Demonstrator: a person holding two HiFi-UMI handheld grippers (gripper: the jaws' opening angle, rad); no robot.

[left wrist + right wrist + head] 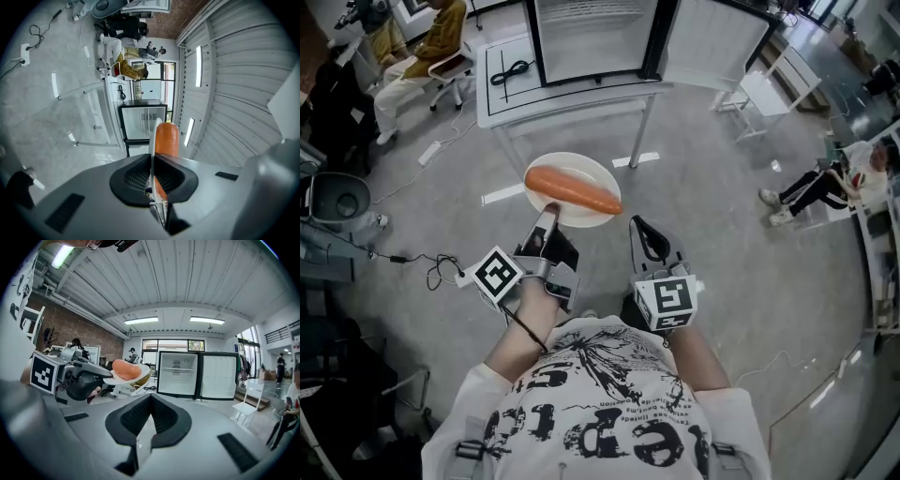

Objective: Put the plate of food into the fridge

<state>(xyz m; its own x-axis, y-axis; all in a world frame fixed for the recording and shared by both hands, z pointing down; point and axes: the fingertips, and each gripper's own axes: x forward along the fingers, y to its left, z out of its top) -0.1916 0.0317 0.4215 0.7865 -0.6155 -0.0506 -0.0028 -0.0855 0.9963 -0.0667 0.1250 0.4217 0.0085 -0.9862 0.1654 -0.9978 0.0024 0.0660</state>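
Note:
A white plate [587, 168] carries a long orange piece of food [572, 190] and hangs in the air above the grey floor. My left gripper [549, 212] is shut on its near rim. In the left gripper view the plate [153, 133] stands edge-on between the pads, with the food [166, 138] beside it. My right gripper [638, 225] is to the right of the plate, shut and empty. Its own view shows the closed jaws [151, 397], the plate [138, 374] and the food [124, 369] at the left. The small black fridge [591, 37] stands ahead, door [712, 37] swung wide.
The fridge [178, 373] sits on a white table [572, 98] with metal legs. A white chair [769, 94] stands at the right. People sit at the far left [422, 47] and right [825, 183]. A cable and power strip [431, 267] lie on the floor at the left.

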